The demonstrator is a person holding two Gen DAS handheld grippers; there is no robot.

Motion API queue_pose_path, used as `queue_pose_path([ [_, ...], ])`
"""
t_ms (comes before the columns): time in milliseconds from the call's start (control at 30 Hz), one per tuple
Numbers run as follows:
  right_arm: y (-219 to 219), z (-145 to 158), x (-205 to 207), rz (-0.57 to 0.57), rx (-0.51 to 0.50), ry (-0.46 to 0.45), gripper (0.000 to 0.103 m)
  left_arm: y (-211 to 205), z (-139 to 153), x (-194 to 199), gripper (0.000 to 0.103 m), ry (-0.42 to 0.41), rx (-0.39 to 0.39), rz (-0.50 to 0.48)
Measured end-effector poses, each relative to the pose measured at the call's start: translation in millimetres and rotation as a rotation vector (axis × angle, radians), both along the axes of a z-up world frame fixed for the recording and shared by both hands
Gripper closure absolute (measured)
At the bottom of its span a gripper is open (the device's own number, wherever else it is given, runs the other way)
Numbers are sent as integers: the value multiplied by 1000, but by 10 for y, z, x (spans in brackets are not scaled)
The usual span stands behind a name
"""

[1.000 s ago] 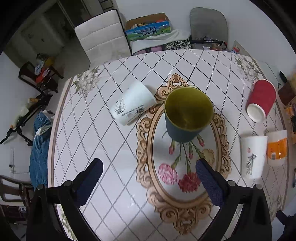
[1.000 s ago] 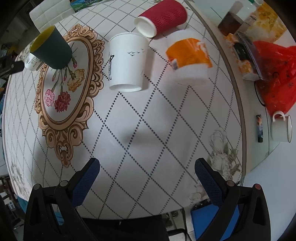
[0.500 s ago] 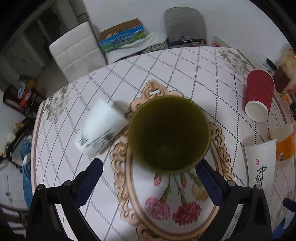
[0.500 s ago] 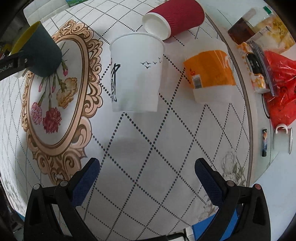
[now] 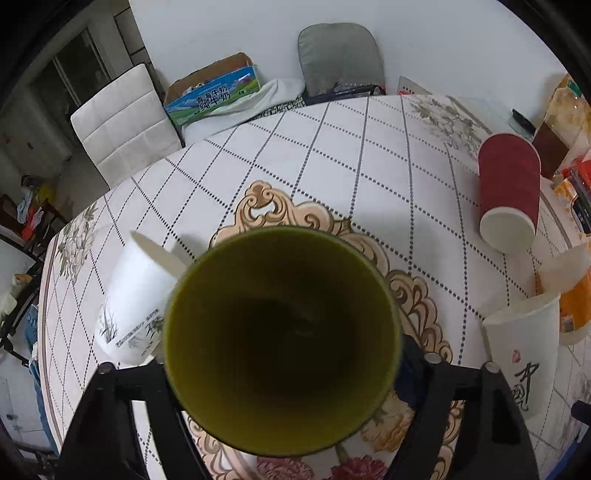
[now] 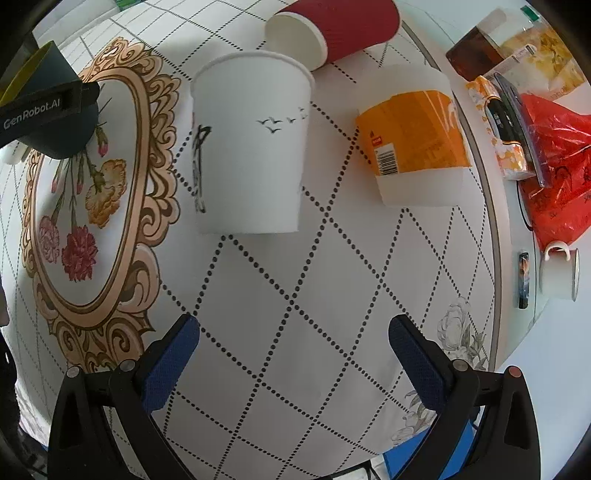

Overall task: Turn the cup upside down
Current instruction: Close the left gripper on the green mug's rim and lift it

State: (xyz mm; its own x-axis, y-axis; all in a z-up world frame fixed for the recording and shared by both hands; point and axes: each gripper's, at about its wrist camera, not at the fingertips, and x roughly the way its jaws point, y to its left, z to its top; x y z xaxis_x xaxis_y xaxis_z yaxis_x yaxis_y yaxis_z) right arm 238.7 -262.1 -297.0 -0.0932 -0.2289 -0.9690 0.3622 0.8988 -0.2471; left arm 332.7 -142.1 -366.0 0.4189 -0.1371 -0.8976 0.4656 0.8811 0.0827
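My left tongs now straddle the dark green cup, which a second ago stood well ahead of them on the flowered oval of the table. The arms have drawn in against the cup's sides and the pads are hidden behind its rim, so I judge the grip made or all but made, though I cannot tell contact for certain. The cup stands upright, mouth to the lens; the flip itself is not yet begun.

My right tongs hang wide apart above bare tablecloth, holding nothing. They have crept closer to the white cup, upright just ahead of them.

The right view gives what the left cannot: the cup's dark outer wall with a black arm of the left tongs laid across it, base on the table. It also shows the orange-labelled tub and the red cup lying on its side. Only the left view shows the other white cup tipped over just beside the green one.
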Motion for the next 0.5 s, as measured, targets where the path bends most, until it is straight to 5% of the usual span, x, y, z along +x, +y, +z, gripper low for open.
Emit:
queue_pose_path([
  [500,-285,151,-65,-10,-6,-40,0,-74,285,-112,36,-33,0,-20],
])
